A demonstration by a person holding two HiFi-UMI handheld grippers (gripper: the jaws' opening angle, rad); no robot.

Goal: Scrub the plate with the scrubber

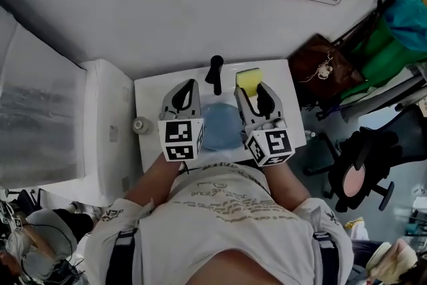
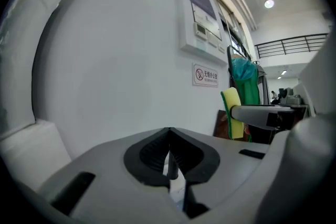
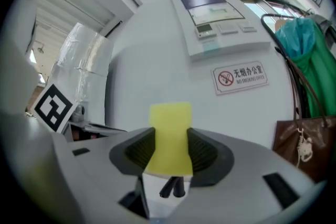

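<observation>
Two grippers hung side by side over the white counter point(image 1: 150, 95). The left gripper point(image 2: 169, 145) had its jaws pressed together with nothing in them. The right gripper point(image 3: 170, 148) was clamped on the yellow scrubber point(image 3: 169, 123), which stuck out past its tips. The blue plate point(image 1: 221, 127) lay below, between both, the black tap point(image 1: 215, 72) just beyond.

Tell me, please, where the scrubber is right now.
The yellow scrubber is clamped in the jaws of the right gripper, poking past their tips. In the head view it sits right of centre, above the blue plate and beside the black tap.
</observation>
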